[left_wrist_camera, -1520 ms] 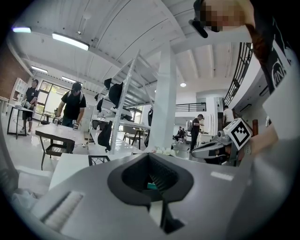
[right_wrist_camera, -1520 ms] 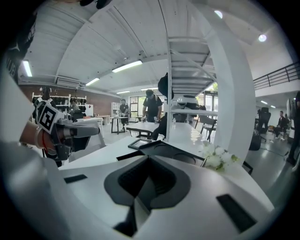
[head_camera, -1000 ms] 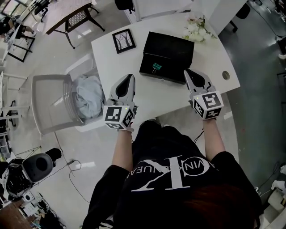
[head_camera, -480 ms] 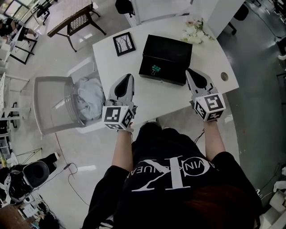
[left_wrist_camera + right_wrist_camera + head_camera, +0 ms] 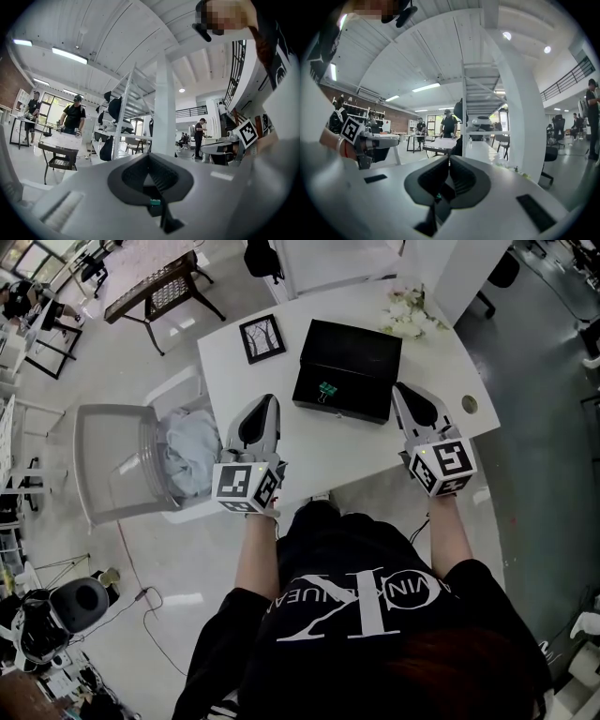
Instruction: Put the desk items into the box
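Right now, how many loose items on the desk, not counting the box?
3: picture frame at the far left of the desk, flowers at the far right corner, green binder clip on top of the black box. Something small may hide behind the box.

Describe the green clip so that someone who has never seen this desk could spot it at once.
On the white desk stands a closed black box. A small binder clip sits on its lid, at the corner nearest the person's left gripper. It is the only green thing there; the framed picture and the flowers lie off the box.
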`<state>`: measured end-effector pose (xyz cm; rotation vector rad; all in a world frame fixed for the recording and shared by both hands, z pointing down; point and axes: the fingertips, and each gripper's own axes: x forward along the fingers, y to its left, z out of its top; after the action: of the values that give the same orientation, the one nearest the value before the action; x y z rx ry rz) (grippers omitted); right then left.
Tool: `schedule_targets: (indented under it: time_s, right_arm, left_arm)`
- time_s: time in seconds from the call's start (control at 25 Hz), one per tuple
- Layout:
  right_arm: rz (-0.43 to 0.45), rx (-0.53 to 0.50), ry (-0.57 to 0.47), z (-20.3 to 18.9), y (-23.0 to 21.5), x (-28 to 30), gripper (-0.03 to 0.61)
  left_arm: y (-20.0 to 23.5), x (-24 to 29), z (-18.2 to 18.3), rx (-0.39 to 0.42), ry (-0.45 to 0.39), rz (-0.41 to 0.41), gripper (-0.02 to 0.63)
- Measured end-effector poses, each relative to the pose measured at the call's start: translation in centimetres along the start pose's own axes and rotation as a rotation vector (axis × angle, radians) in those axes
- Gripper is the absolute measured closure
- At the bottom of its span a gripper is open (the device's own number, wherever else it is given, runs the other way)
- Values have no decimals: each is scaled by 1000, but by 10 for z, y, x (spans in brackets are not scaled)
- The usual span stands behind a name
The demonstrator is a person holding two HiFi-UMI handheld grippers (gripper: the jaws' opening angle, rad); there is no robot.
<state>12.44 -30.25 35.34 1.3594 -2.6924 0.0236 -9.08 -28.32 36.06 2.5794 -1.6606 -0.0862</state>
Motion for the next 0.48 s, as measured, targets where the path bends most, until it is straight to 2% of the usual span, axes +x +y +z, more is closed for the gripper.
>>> schedule_targets:
  time_s: [0.48]
  right_arm:
    - [-13, 17, -58, 15, -5, -5, 558]
  left_arm:
    - [-1, 4, 14, 10, -32, -1, 603]
